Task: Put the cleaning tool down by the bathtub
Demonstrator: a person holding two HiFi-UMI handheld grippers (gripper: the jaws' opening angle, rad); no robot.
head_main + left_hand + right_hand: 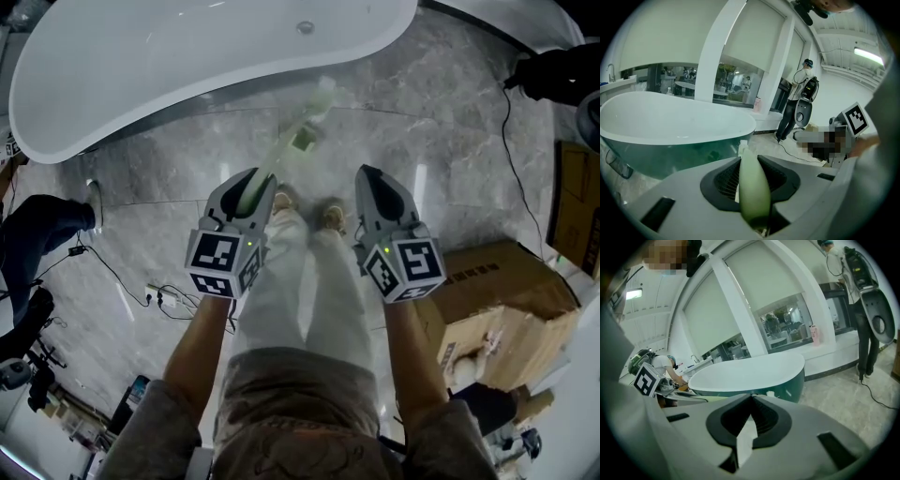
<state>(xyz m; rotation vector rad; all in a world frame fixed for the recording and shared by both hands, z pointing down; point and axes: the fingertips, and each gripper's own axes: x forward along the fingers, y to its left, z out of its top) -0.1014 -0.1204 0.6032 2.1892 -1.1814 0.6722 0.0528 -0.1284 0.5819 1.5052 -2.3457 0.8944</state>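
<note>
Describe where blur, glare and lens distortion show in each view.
Head view: the cleaning tool is smeared and soft, and pale glare streaks lie on the marble floor. Left gripper view: the wide lens bows the window frame; the tool's green handle, close up, is soft. Right gripper view: same bowing, dark corners, a bright ceiling lamp.

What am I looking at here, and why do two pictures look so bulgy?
No robot here: a person holds a two-jaw gripper in each hand. The head view looks down from a camera on the person's head at a grey floor, their legs and a white bathtub. The bulgy ones come from wide-angle cameras riding on each gripper. The left gripper is clamped on a pale green brush, which points toward the bathtub; the right gripper is shut and empty.
</note>
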